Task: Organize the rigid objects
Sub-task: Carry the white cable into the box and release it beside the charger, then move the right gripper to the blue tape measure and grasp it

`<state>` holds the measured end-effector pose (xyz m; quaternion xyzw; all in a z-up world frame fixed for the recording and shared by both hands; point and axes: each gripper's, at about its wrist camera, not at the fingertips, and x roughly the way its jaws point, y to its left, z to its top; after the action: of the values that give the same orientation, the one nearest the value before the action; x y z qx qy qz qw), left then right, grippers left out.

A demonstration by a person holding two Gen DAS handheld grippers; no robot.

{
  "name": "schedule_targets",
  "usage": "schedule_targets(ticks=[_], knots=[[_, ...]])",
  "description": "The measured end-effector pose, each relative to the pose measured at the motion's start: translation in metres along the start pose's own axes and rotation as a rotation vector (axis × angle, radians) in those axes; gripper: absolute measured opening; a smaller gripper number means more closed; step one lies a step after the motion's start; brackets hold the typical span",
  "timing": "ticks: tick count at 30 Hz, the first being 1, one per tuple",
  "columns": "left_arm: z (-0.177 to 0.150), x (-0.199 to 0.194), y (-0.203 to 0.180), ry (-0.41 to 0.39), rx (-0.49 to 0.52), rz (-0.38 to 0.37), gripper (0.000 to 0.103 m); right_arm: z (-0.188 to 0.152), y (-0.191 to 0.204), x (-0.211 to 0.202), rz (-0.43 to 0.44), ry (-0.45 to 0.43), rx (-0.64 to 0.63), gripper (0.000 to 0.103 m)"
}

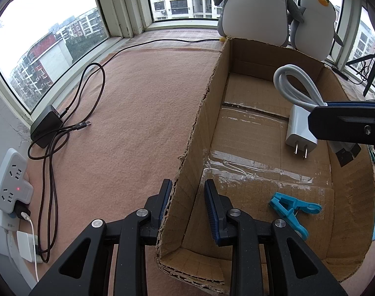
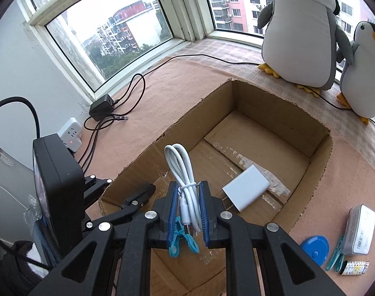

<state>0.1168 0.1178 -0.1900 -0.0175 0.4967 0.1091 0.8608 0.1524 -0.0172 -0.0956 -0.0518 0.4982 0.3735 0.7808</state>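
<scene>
Over box (image 2: 320, 153) — cable (image 2: 185, 187) clamped between right jaws.

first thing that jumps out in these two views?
The right gripper, jaws shut on a bundled white cable, hangs over the open cardboard box. The left gripper clamps the box's wall. Inside lie a white charger plug and a blue clothespin; two plush penguins sit behind.

I see the charger (image 2: 246, 188) and clothespin (image 1: 294, 211) in the box (image 2: 271, 100), cable (image 2: 185, 172) above them, tin (image 2: 360, 229) right of the box, power strip (image 1: 11, 177) far left
</scene>
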Motion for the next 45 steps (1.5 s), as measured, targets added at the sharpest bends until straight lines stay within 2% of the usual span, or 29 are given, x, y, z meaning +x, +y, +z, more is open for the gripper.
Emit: schedule_targets(ticks=[4, 6, 8, 21, 27, 36, 45], knots=[[0.000, 0.000, 0.000, 0.000, 0.000, 0.000, 0.029, 0.002, 0.002, 0.004, -0.012, 0.000, -0.004, 0.019], [0.000, 0.000, 0.000, 0.000, -0.001, -0.001, 0.029, 0.002, 0.002, 0.002, -0.023, -0.011, -0.001, 0.048], [0.000, 0.000, 0.000, -0.001, 0.000, 0.001, 0.029, 0.002, 0.000, -0.003, -0.040, -0.043, 0.015, 0.057], [0.000, 0.001, -0.001, -0.002, 0.000, 0.002, 0.029, -0.006, -0.023, -0.036, -0.045, -0.092, 0.093, 0.057], [0.000, 0.001, -0.001, -0.004, 0.001, 0.001, 0.029, -0.022, -0.054, -0.061, -0.071, -0.113, 0.162, 0.057], [0.000, 0.001, -0.002, -0.005, 0.001, 0.003, 0.029, -0.055, -0.116, -0.074, -0.081, -0.065, 0.293, 0.057], [0.000, 0.001, -0.002, -0.004, 0.001, 0.002, 0.029, -0.067, -0.146, -0.059, -0.059, -0.014, 0.351, 0.057]])
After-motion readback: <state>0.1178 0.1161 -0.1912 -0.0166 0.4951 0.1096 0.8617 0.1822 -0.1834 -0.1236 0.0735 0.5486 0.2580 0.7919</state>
